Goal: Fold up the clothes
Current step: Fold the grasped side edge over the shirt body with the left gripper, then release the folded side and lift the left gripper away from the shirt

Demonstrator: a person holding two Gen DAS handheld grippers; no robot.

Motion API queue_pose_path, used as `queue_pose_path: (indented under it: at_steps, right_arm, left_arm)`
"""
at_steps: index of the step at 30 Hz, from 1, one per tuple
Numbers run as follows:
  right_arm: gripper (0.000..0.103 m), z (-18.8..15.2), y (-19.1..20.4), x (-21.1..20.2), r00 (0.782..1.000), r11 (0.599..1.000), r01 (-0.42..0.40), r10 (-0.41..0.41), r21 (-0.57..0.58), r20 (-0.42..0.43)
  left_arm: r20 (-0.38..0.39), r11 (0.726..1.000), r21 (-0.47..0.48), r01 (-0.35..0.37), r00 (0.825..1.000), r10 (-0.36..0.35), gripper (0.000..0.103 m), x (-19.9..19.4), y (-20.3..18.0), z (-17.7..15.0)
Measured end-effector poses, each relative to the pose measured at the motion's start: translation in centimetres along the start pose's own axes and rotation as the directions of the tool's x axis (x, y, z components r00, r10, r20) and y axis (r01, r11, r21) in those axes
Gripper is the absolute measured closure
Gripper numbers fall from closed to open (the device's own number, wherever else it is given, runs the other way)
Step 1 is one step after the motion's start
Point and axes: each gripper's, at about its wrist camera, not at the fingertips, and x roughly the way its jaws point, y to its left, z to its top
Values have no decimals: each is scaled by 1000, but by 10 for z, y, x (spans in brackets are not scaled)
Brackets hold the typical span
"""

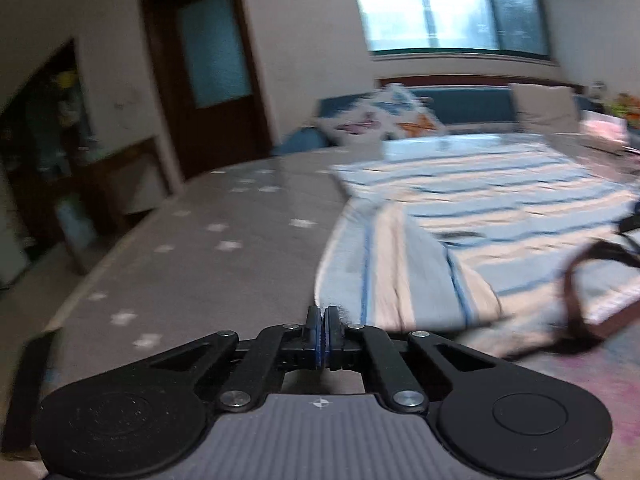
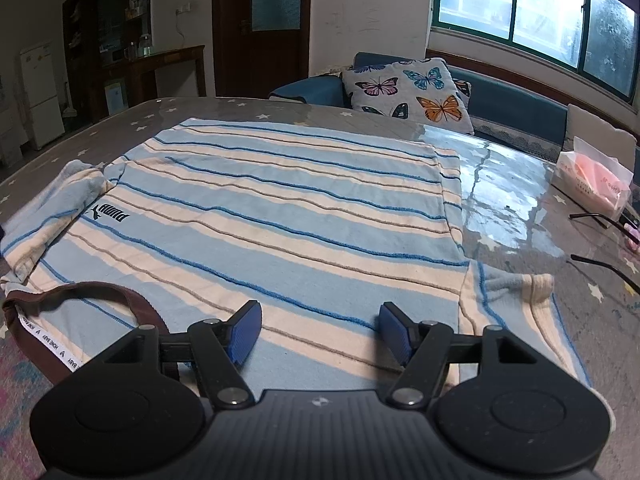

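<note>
A light blue and cream striped shirt (image 2: 280, 208) lies flat on the star-patterned table (image 2: 516, 200), its brown collar (image 2: 80, 292) nearest me. In the left wrist view, which is blurred, the shirt (image 1: 500, 200) spreads to the right and its sleeve (image 1: 384, 264) runs down to my left gripper (image 1: 322, 320). That gripper is shut, and the sleeve's hem meets its fingertips. My right gripper (image 2: 320, 332) hovers open over the shirt's near part, right of the collar. Only flat cloth lies under its blue pads (image 2: 244, 332).
A butterfly cushion (image 2: 408, 88) and a blue sofa (image 2: 516, 104) stand behind the table. A pink tissue pack (image 2: 592, 176) and glasses (image 2: 600, 220) lie at the right. The table's left edge (image 1: 100, 272) drops to the floor.
</note>
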Motion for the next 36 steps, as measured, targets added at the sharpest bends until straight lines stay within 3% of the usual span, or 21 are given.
queue_pose_path:
  at_steps: [6, 9, 11, 15, 19, 22, 26, 32, 34, 36]
  right_arm:
    - [35, 0, -1, 0, 1000, 1000, 1, -1, 5, 1]
    - [34, 0, -2, 1, 1000, 1000, 3, -3, 6, 1]
    - [34, 1, -1, 1, 1000, 1000, 4, -4, 5, 0]
    - [34, 1, -1, 2, 1000, 1000, 4, -4, 4, -1]
    - [34, 1, 0, 3, 1000, 1000, 5, -5, 0, -1]
    - [34, 1, 1, 3, 1000, 1000, 5, -5, 5, 0]
    - [34, 1, 2, 1, 1000, 1000, 5, -5, 11, 1]
    - [33, -2, 1, -6, 1000, 1000, 0, 0, 5, -1]
    - [29, -5, 0, -10, 1000, 1000, -3, 3, 0, -6]
    - [29, -10, -1, -15, 1000, 1000, -5, 5, -2, -9]
  left_arm:
    - [-25, 986, -18, -167, 986, 167, 102, 3, 36, -2]
    - [-37, 973, 50, -227, 973, 229, 103, 10, 31, -8]
    - [-87, 975, 86, -205, 973, 213, 103, 17, 28, -13]
    - [-123, 974, 50, -219, 967, 224, 99, 21, 31, -12]
    - [-81, 988, -24, -155, 985, 152, 98, 15, 32, 9]
    - [-56, 997, -48, -63, 997, 61, 98, 18, 22, 27]
    - [-58, 994, -84, 63, 996, -68, 97, 34, 6, 45]
    - [-86, 995, -24, 95, 992, -97, 92, 56, -15, 38]
    - [-93, 997, -10, 71, 993, -71, 82, 56, -13, 27]
    - [-69, 999, 6, 43, 997, -42, 61, 50, -8, 18]
